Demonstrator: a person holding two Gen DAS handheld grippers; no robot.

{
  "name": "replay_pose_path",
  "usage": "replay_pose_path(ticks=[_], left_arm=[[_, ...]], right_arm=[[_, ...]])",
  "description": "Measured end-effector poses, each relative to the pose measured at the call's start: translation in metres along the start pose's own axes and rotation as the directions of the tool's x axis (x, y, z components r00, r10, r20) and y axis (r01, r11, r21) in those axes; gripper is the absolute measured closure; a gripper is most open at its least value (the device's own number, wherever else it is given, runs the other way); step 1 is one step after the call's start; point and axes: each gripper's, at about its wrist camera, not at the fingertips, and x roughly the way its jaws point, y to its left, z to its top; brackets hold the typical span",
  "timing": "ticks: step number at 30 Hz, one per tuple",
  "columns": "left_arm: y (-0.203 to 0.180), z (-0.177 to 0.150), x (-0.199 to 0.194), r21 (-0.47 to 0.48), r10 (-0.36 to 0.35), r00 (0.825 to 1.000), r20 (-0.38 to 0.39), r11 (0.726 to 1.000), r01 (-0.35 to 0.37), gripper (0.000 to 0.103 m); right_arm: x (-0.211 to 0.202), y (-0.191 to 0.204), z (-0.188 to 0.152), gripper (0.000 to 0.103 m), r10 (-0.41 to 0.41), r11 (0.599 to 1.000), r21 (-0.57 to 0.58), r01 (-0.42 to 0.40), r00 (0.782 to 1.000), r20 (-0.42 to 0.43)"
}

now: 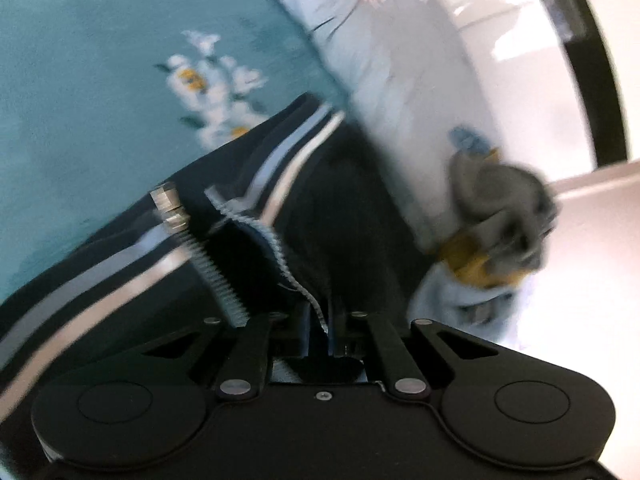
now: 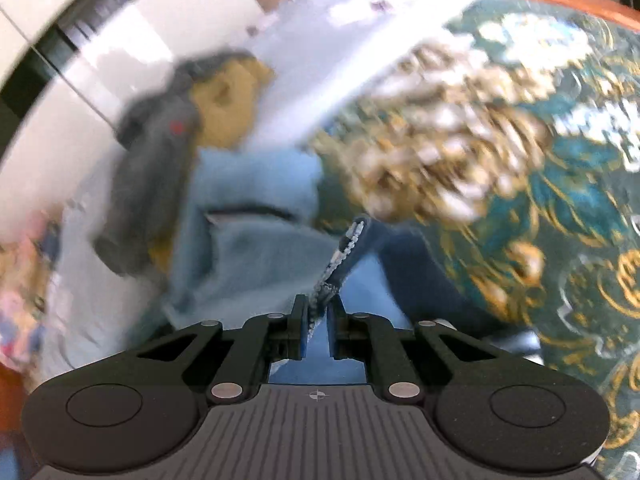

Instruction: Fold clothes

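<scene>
A dark navy jacket [image 1: 328, 208] with pale blue and white stripes and a white-toothed zipper hangs over the teal bedspread. My left gripper [image 1: 320, 320] is shut on the jacket's zipper edge, the cloth running straight into its jaws. In the right wrist view, my right gripper [image 2: 318, 320] is shut on another stretch of the same zipper edge of the jacket [image 2: 416, 272], which trails up and to the right. Both views are blurred by motion.
The teal bedspread [image 1: 100, 80] carries white flower prints. A pale floral quilt [image 1: 380, 60] lies along its far side. A heap of grey, mustard and light blue clothes [image 2: 200, 184] sits near a dark green and gold patterned cover [image 2: 560, 200]. White cabinets stand behind.
</scene>
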Motion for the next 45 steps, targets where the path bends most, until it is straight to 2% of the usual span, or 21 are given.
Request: replay_pose_path(ticks=[1, 4, 5, 7, 11, 14, 15, 20, 24, 27, 29, 31, 35, 36, 38, 41, 43, 45], left_arm=[[0.006, -0.002, 0.003, -0.007, 0.023, 1.000, -0.011, 1.000, -0.023, 0.097], [0.020, 0.005, 0.006, -0.048, 0.026, 1.000, -0.018, 0.998, -0.026, 0.096], [0.023, 0.008, 0.004, -0.051, 0.028, 1.000, -0.008, 0.998, -0.028, 0.094], [0.024, 0.016, 0.001, -0.049, 0.038, 0.999, 0.027, 0.998, -0.037, 0.081], [0.027, 0.032, 0.002, -0.074, 0.053, 0.996, 0.074, 0.996, -0.047, 0.075], [0.027, 0.039, 0.005, -0.092, 0.085, 0.993, 0.083, 0.993, -0.077, 0.083], [0.026, 0.039, 0.003, -0.089, 0.096, 0.991, 0.089, 0.992, -0.088, 0.099], [0.025, 0.036, -0.016, -0.131, 0.089, 0.987, 0.131, 0.989, -0.071, 0.099], [0.029, 0.034, -0.028, -0.143, 0.071, 0.989, 0.131, 0.988, -0.052, 0.099], [0.036, 0.032, -0.023, -0.135, 0.116, 0.988, 0.100, 0.986, -0.102, 0.097], [0.045, 0.032, -0.016, -0.148, 0.146, 0.986, 0.078, 0.980, -0.133, 0.091], [0.050, 0.034, -0.016, -0.166, 0.139, 0.988, 0.064, 0.978, -0.127, 0.090], [0.042, 0.042, -0.030, -0.088, 0.137, 0.990, 0.041, 0.987, -0.133, 0.083], [0.040, 0.043, -0.034, -0.067, 0.134, 0.990, 0.036, 0.989, -0.132, 0.083], [0.038, 0.047, -0.044, -0.032, 0.139, 0.990, 0.033, 0.990, -0.138, 0.076], [0.031, 0.052, -0.061, 0.018, 0.159, 0.986, 0.057, 0.987, -0.161, 0.070], [0.020, 0.056, -0.066, 0.062, 0.157, 0.986, 0.052, 0.985, -0.160, 0.059], [0.004, 0.057, -0.062, 0.111, 0.135, 0.991, 0.026, 0.984, -0.137, 0.054]], right_arm=[[0.007, -0.006, -0.004, 0.095, -0.021, 1.000, 0.001, 0.021, 0.999, -0.030], [0.022, -0.021, -0.017, 0.095, -0.041, 0.998, 0.041, 0.045, 0.995, -0.090], [0.024, -0.023, -0.020, 0.094, -0.037, 0.998, 0.051, 0.042, 0.995, -0.097], [0.025, -0.024, -0.023, 0.092, -0.035, 0.997, 0.059, 0.041, 0.995, -0.097], [0.024, -0.024, -0.021, 0.091, -0.029, 0.996, 0.083, 0.036, 0.996, -0.089], [0.023, -0.026, -0.019, 0.090, -0.028, 0.995, 0.090, 0.035, 0.996, -0.086], [0.022, -0.026, -0.019, 0.089, -0.027, 0.995, 0.093, 0.035, 0.996, -0.085], [0.012, -0.025, -0.018, 0.088, -0.022, 0.996, 0.088, 0.026, 0.999, -0.047], [0.005, -0.021, -0.018, 0.089, -0.024, 0.998, 0.049, 0.026, 0.999, -0.047], [0.002, -0.021, -0.018, 0.089, -0.029, 0.999, 0.028, 0.031, 0.998, -0.063], [0.000, -0.021, -0.018, 0.091, -0.033, 0.999, 0.014, 0.034, 0.997, -0.074], [-0.002, -0.020, -0.018, 0.091, -0.037, 0.999, 0.000, 0.037, 0.996, -0.085], [-0.007, -0.019, -0.018, 0.090, -0.044, 0.999, -0.032, 0.041, 0.994, -0.102], [-0.013, -0.018, -0.014, 0.089, -0.044, 0.998, -0.049, 0.039, 0.995, -0.094], [-0.024, -0.016, -0.005, 0.087, -0.041, 0.996, -0.080, 0.034, 0.996, -0.081], [-0.036, -0.010, 0.015, 0.084, -0.048, 0.990, -0.137, 0.040, 0.997, -0.053], [-0.038, -0.002, 0.033, 0.080, -0.020, 0.984, -0.176, 0.012, 0.999, -0.044], [-0.029, 0.012, 0.051, 0.071, 0.012, 0.976, -0.215, -0.024, 0.998, -0.059]])
